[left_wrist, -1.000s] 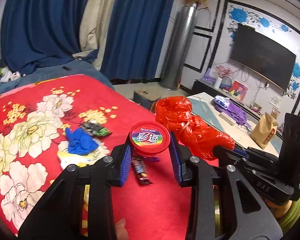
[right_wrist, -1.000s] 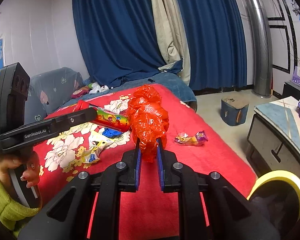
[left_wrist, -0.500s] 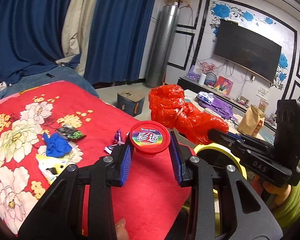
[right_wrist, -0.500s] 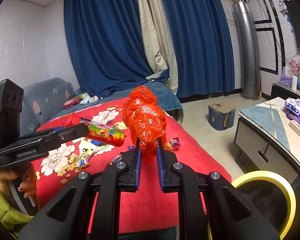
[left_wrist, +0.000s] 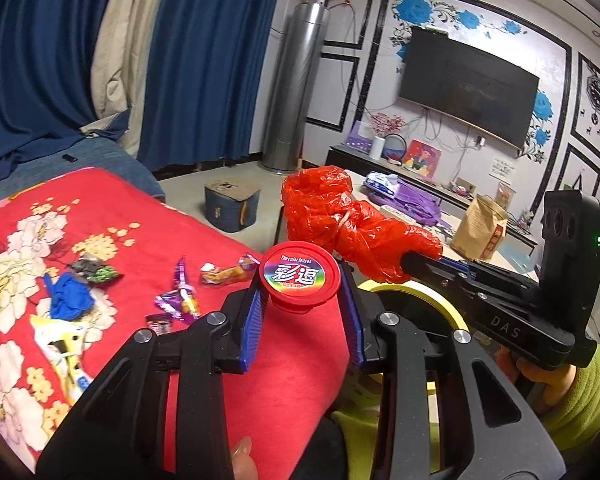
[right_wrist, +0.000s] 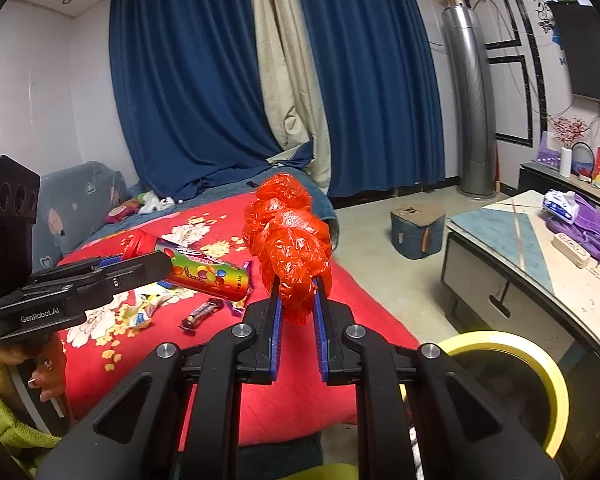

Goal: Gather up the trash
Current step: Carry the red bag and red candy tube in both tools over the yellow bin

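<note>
My left gripper (left_wrist: 300,316) is shut on a candy tube with a red cap (left_wrist: 299,277); the tube's rainbow body shows in the right wrist view (right_wrist: 204,270). My right gripper (right_wrist: 297,312) is shut on a crumpled red plastic bag (right_wrist: 290,248), which also shows in the left wrist view (left_wrist: 348,224). Both are held over the near edge of the red flowered bed (left_wrist: 112,224). A yellow-rimmed bin (right_wrist: 540,364) stands on the floor just right of the bed, below the grippers.
Candy wrappers (left_wrist: 180,300), a blue scrap (left_wrist: 70,300) and a yellow wrapper (left_wrist: 64,344) lie on the bed. A blue box (left_wrist: 230,206) sits on the floor. A low table (right_wrist: 540,256) with purple items stands right.
Both grippers have moved right, off the middle of the bed toward its edge and the yellow-rimmed bin, each still holding its item.
</note>
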